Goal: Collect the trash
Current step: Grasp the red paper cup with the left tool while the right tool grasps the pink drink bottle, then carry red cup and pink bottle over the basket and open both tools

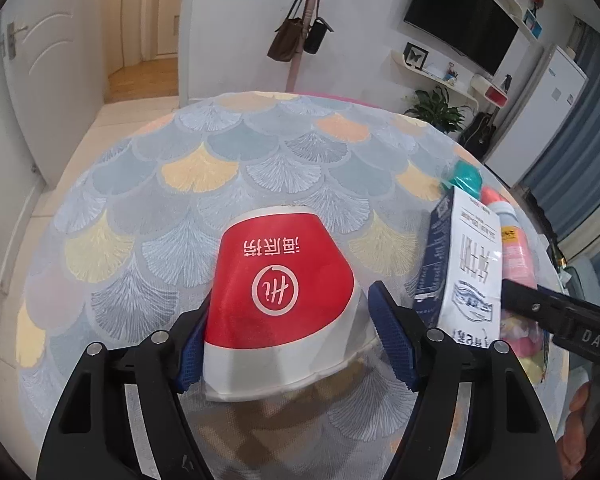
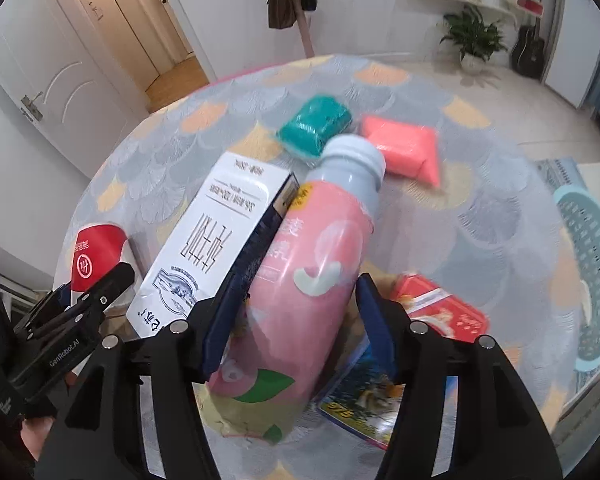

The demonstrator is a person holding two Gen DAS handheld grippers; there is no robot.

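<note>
My left gripper [image 1: 290, 338] straddles a red and white paper cup [image 1: 278, 292] lying on its side on the table; its left pad touches the cup, the right pad stands just off it. My right gripper [image 2: 290, 320] is closed around a pink bottle [image 2: 308, 280] with a grey neck, which lies tilted. A white and navy milk carton [image 2: 216, 240] leans against the bottle's left side; it also shows in the left wrist view [image 1: 466, 264]. The cup shows in the right wrist view [image 2: 94, 256], with the left gripper [image 2: 96, 292] by it.
A round table with a scale-pattern cloth [image 1: 260, 152] holds a teal packet [image 2: 316, 124], a pink packet [image 2: 404, 146], a red snack bag [image 2: 444, 308] and a blue wrapper [image 2: 364, 400]. A teal perforated basket [image 2: 592, 272] stands at the right edge.
</note>
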